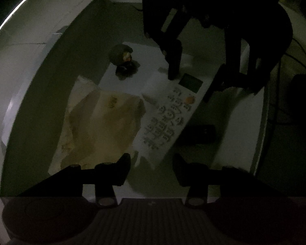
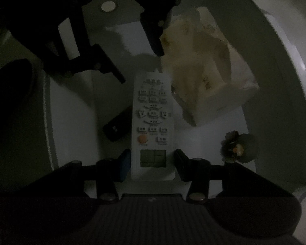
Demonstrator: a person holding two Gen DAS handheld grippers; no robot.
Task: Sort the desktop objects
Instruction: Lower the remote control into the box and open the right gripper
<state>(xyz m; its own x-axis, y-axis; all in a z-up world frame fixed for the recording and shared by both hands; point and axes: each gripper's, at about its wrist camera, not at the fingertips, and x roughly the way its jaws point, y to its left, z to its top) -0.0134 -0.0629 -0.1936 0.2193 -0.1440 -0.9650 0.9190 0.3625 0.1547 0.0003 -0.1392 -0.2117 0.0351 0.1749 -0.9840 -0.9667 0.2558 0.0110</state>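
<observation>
The scene is very dark. A white remote control (image 2: pixel 153 122) with an orange button lies in a white tray (image 2: pixel 71 112). My right gripper (image 2: pixel 152 166) has its fingers on both sides of the remote's screen end, pressed against it. In the left wrist view the remote (image 1: pixel 169 110) lies diagonally, with the right gripper (image 1: pixel 190 81) over its far end. My left gripper (image 1: pixel 152 168) is open and empty, just above the remote's near end. It also shows in the right wrist view (image 2: pixel 140 67). A yellowish tissue pack (image 1: pixel 104 122) (image 2: pixel 202 65) lies beside the remote.
A small dark flower-like ornament (image 1: pixel 123 61) (image 2: pixel 237 148) lies in the tray. A small black device (image 1: pixel 200 133) (image 2: pixel 117 127) lies next to the remote. Dark cables (image 1: pixel 283 94) run at the right. The tray rim (image 1: pixel 30 85) curves round the left.
</observation>
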